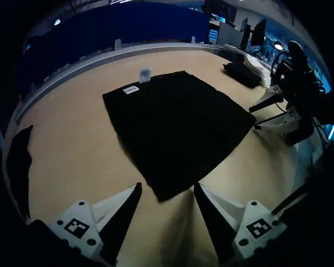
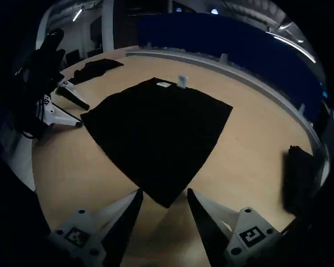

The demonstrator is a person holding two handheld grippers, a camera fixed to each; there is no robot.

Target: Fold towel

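A black towel (image 1: 176, 124) lies spread flat on the wooden table (image 1: 73, 142), with a white label (image 1: 131, 90) at its far corner. In the left gripper view, my left gripper (image 1: 167, 186) is open, and its fingers straddle the towel's near corner just above the table. Farther right, the right gripper (image 1: 254, 118) is open at the towel's right corner, held by a dark-gloved hand. In the right gripper view, the towel (image 2: 158, 133) points its near corner between the open fingers of my right gripper (image 2: 164, 191). The left gripper (image 2: 84, 115) is open at the towel's left corner.
A small white object (image 1: 144, 74) stands at the towel's far edge. A pile of dark cloth (image 1: 242, 73) lies at the far right, and another dark cloth (image 1: 18, 164) lies at the left table edge. A blue partition (image 1: 122, 26) runs behind the table.
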